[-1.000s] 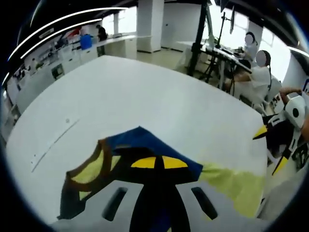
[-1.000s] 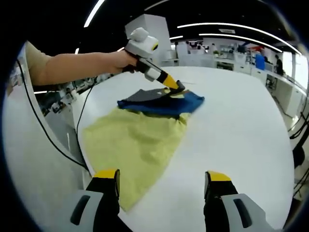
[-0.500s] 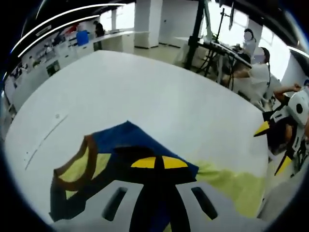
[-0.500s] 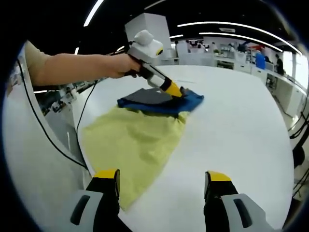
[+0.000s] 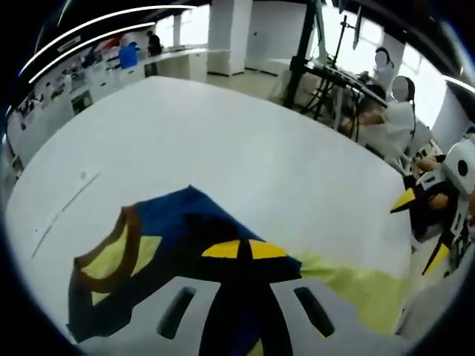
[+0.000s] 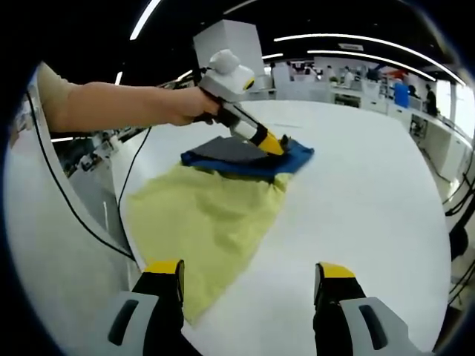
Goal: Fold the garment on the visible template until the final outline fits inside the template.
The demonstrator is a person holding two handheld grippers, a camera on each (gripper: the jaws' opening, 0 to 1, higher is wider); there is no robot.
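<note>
A garment lies on the white table (image 5: 223, 141), blue at the top (image 5: 185, 222) with a brown collar (image 5: 122, 241), and pale yellow below (image 6: 200, 222). My left gripper (image 5: 239, 249) is shut on the folded blue part; in the right gripper view the left gripper (image 6: 272, 144) rests low on that fold (image 6: 245, 157), held by a person's hand. My right gripper (image 6: 251, 271) stands open above the near hem of the yellow cloth with nothing between its jaws. In the left gripper view the right gripper (image 5: 423, 226) sits at the far right.
A thin faint line (image 5: 59, 215) marks the table left of the collar. A black cable (image 6: 122, 200) hangs off the table's left edge. Seated people (image 5: 397, 111) and stands are past the far edge. Bare table (image 6: 371, 193) stretches right of the garment.
The left gripper has sunk lower and slightly right, with the blue fold still in it. The fold lies flatter on the yellow cloth. My right gripper has stayed put.
</note>
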